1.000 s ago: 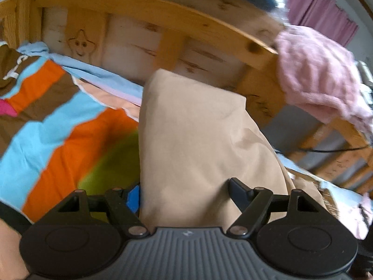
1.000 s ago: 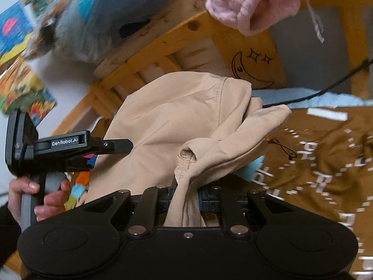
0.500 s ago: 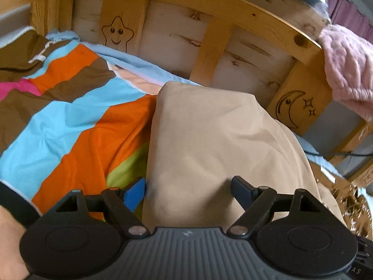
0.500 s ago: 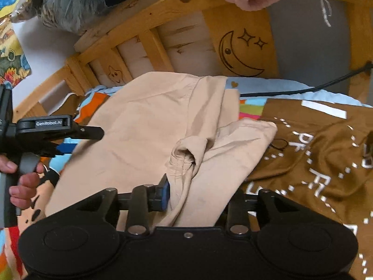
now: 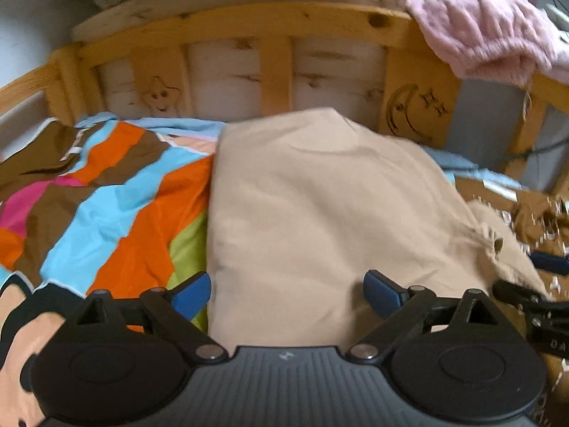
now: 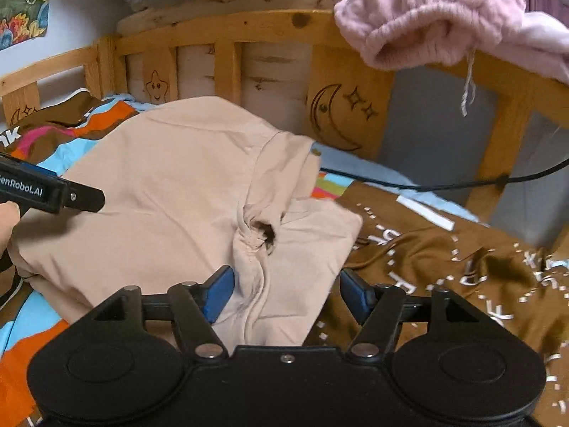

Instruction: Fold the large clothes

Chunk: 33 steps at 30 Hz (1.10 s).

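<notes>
Right tool (image 6: 286,290): jaws opening, blue pads clear of the cloth on both sides, tho a bunched ridge of the beige garment (image 6: 185,192) lies between them, so it's a release, not a grip. Left tool (image 5: 286,293): jaws also opening and spread wide, the garment's near edge between them w/ no pad pressing on it. The garment lies on the bed (image 5: 106,210), on the striped cover, its far edge close to the wooden headboard (image 5: 277,64); it looks folded into a rough block, w/ a puckered knot of fabric (image 6: 258,235) near the right side and a loose flap reaching toward the brown printed cloth (image 6: 444,249). Step in hand, as I read it: letting go after laying a fold down. To do it well: let both pairs of jaws clear fully before backing out, else a pad drags the top layer and undoes the fold. Pull back along the line of the fingers, not sideways. Watch the knot; it'll prob leave a lump, so the next grab should take that flap at its corner and lay it flat over the block. Keep clear of the brown cloth & the black cable (image 6: 426,183) on the right, both easy to snag. Pink fleece (image 6: 444,17) on the headboard rail is out of the way. Left side edge looks straight enough; leave it alone.
</notes>
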Available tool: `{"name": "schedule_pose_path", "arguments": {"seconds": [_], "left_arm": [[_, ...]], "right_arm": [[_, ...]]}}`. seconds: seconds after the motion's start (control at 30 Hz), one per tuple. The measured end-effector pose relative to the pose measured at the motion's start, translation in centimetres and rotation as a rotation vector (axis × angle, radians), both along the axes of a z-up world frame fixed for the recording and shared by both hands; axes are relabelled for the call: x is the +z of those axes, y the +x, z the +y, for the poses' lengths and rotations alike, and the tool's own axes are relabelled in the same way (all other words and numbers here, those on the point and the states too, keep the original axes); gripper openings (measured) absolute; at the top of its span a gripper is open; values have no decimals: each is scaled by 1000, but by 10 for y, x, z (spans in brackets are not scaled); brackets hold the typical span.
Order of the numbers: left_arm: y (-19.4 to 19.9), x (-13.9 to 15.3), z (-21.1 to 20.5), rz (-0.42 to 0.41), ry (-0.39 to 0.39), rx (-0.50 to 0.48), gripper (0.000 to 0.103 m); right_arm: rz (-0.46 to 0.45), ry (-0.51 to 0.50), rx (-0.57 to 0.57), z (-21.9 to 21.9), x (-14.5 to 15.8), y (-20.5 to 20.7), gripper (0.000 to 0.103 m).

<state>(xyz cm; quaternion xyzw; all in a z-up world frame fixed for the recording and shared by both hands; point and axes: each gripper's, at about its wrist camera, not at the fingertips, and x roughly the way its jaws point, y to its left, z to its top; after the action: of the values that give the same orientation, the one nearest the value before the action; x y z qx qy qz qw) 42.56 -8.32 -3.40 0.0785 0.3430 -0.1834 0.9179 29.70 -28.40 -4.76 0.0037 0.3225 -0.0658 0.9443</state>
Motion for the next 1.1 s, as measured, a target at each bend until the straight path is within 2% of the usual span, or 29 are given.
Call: {"name": "schedule_pose_path", "arguments": {"seconds": [0.17, 0.33, 0.43, 0.53, 0.63, 0.73, 0.97, 1.1], "left_arm": [[-29, 23, 16, -59, -76, 111, 101], [-64, 55, 35, -121, -133, 141, 102], [-87, 71, 49, -181, -135, 168, 102], [-116, 78, 63, -240, -101, 179, 102], [-145, 76, 77, -274, -48, 186, 102], [-171, 67, 90, -270, -16, 181, 102], [-224, 36, 115, -168, 21, 155, 102], [-246, 17, 124, -115, 42, 151, 102]], "right_arm": [[-72, 62, -16, -2, 25, -22, 72], [-181, 114, 5, 4, 64, -51, 88], [-258, 153, 6, 8, 83, -75, 102], [-293, 157, -5, 15, 91, -99, 102], [-284, 145, -1, 26, 89, -126, 102], [-248, 118, 1, 36, 82, -154, 102], [-169, 96, 26, 56, 60, -225, 102], [-124, 86, 39, 58, 53, -234, 102]]}}
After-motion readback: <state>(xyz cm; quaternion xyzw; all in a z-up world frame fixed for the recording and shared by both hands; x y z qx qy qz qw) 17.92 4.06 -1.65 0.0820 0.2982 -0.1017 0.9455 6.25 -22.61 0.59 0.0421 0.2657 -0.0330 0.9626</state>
